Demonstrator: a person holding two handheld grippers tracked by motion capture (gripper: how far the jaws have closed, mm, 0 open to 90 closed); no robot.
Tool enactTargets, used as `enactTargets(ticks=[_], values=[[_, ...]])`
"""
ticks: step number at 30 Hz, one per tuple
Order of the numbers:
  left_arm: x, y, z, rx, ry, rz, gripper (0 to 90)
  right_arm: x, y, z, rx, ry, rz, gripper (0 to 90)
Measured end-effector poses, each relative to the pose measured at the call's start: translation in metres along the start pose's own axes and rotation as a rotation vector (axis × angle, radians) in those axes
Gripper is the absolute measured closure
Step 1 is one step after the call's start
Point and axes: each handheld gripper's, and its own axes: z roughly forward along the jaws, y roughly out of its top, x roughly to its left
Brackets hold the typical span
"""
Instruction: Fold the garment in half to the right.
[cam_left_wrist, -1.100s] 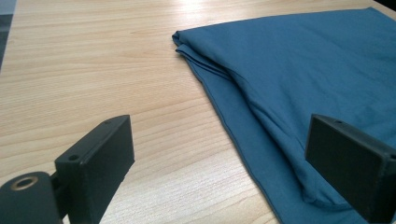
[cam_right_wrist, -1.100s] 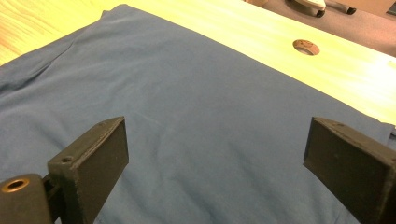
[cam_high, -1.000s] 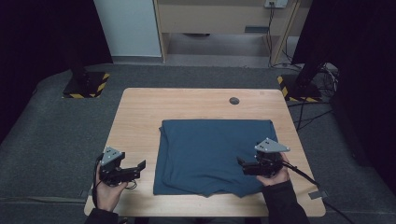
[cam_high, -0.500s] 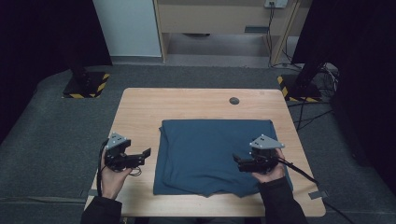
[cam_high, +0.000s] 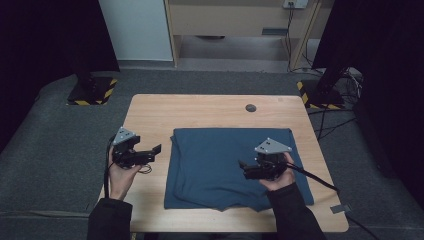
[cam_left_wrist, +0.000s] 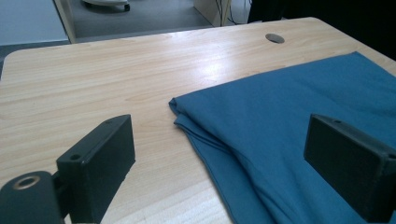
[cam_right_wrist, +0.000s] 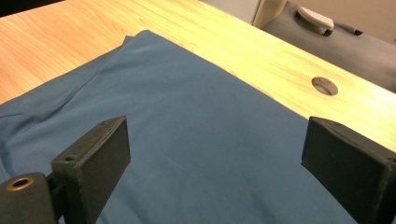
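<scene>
Folded teal cloth (cam_high: 235, 167) lying flat on a pale wooden worktop (cam_high: 200, 112), toward the near and right side, its near edge close to the worktop's front edge. Doubled at least once: stacked layers showing along the left edge in the left gripper view (cam_left_wrist: 196, 133), with a rounded folded corner there. Soft knit-like fabric, matte, with shallow wrinkles near one corner in the right gripper view (cam_right_wrist: 84, 88).

Left hand-held gripper (cam_high: 156, 149) held over bare wood just beside the cloth's left edge, jaws wide apart, nothing between them, pointing toward the cloth. Right hand-held gripper (cam_high: 241, 167) held over the cloth's right half, jaws likewise spread and empty, pointing left across the fabric. Whether either touches the surface below: cannot tell.

Judged step: approach before a grasp, probably for another fold or for lifting the cloth. Next move likely calls for lowering each set of jaws onto an edge or corner, catching all the layers together, then closing; pinching only the top layer would pull the fold apart.

Worktop of smooth light wood grain with rounded corners and a small round cable hole (cam_high: 250, 107) near the far edge. Grey carpet (cam_high: 50, 150) around it. Black cable (cam_high: 320, 180) trailing from the right hand-held gripper off to the right.
</scene>
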Motion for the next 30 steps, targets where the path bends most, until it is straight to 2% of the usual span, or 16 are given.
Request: enactTargets(ticks=[4,8,13,19,21,22,23,25,27,30], values=[[0.001,0.004,0.005,-0.004,0.003,0.005,7.8,0.005,0.005,0.003,-0.007,0.015,-0.007,8.8],[0.002,0.006,0.012,-0.015,-0.016,-0.004,8.3,0.008,0.006,0.007,-0.020,0.039,0.019,9.2],[0.002,0.012,0.021,-0.004,-0.010,0.006,8.2,0.014,0.009,0.009,-0.013,0.029,-0.016,9.2],[0.004,0.024,0.028,-0.007,0.003,0.022,8.2,0.020,0.021,0.005,-0.046,0.031,-0.030,9.3],[0.005,0.027,0.029,-0.014,0.007,0.028,8.3,0.022,0.023,0.004,-0.062,0.048,-0.028,9.7],[0.006,0.028,0.030,-0.023,0.006,0.025,8.8,0.022,0.024,0.004,-0.064,0.060,-0.019,9.7],[0.007,0.029,0.031,-0.027,0.001,0.018,9.2,0.023,0.025,0.005,-0.063,0.052,-0.028,9.7],[0.009,0.030,0.034,-0.016,0.009,0.017,9.1,0.027,0.027,0.005,-0.061,0.037,-0.051,9.7],[0.011,0.031,0.037,-0.005,0.013,0.015,9.1,0.030,0.029,0.006,-0.063,0.042,-0.059,9.8],[0.012,0.034,0.041,-0.004,0.014,0.016,9.1,0.030,0.032,0.008,-0.081,0.066,-0.031,10.1]])
